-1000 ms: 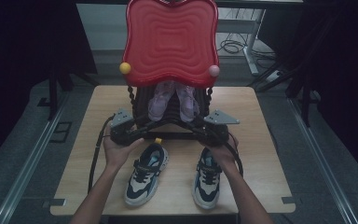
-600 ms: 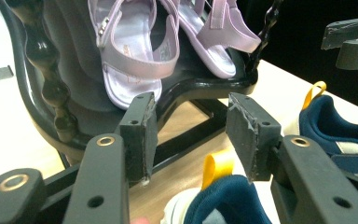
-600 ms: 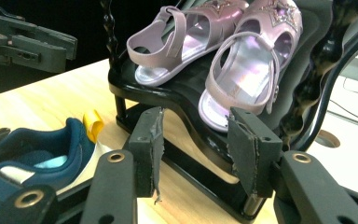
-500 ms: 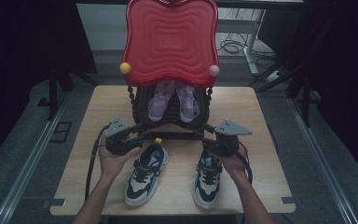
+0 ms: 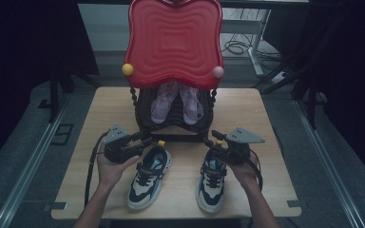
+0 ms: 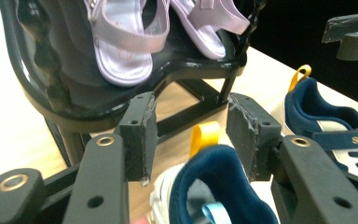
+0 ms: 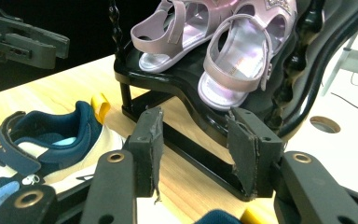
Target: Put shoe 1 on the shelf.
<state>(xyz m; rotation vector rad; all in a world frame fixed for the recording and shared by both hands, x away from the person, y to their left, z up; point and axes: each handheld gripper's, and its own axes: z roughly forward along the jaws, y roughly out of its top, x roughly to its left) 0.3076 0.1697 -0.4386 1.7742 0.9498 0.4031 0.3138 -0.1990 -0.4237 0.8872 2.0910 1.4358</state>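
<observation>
Two navy and white sneakers lie on the wooden table: the left sneaker and the right sneaker. Both toes point toward the person. My left gripper is open just over the left sneaker's heel, with its yellow pull tab between the jaws, untouched. My right gripper is open above the right sneaker's heel. A pair of pink sandals rests on the black rack shelf.
The rack carries a large red wavy top with a yellow knob and a pink knob. It stands at the back middle of the table. Bare wood lies left and right of the rack. Dark floor and cables surround the table.
Both grippers have drawn back from the rack's front toward the person and now sit over the sneakers' heels. The right one also shifted slightly outward. Sneakers and sandals have not moved.
</observation>
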